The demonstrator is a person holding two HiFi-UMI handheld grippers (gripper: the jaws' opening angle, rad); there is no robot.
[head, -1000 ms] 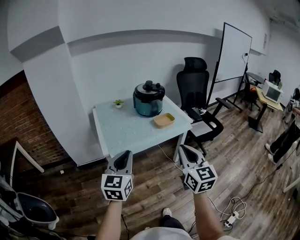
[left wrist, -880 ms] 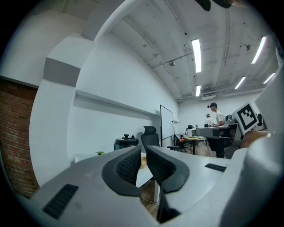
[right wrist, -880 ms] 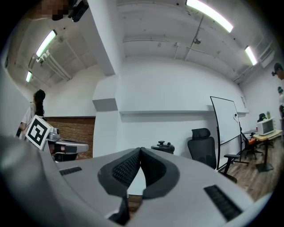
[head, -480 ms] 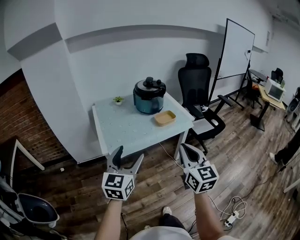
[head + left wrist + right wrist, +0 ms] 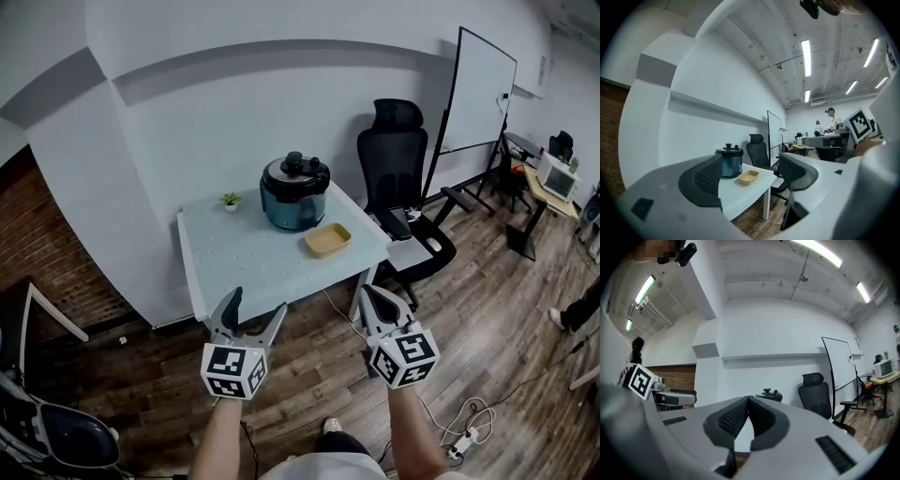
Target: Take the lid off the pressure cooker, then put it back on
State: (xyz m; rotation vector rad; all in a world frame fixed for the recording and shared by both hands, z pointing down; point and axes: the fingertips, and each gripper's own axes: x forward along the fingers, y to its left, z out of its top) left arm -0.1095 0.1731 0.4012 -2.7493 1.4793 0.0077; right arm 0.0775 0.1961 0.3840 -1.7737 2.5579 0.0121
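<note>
The left gripper (image 5: pixel 256 303), lower left, has just been opening, empty. The right gripper (image 5: pixel 367 292), beside it, is pressed together.

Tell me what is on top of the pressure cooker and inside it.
A dark lid with a black knob sits on the pressure cooker. The closed lid hides whatever is inside.

The pressure cooker (image 5: pixel 294 194) is dark blue and round, and stands upright at the back of the white counter (image 5: pixel 234 262). Its black lid (image 5: pixel 296 171) sits on top, knob up. A tan dish (image 5: pixel 328 240) lies just in front of the cooker.
</note>
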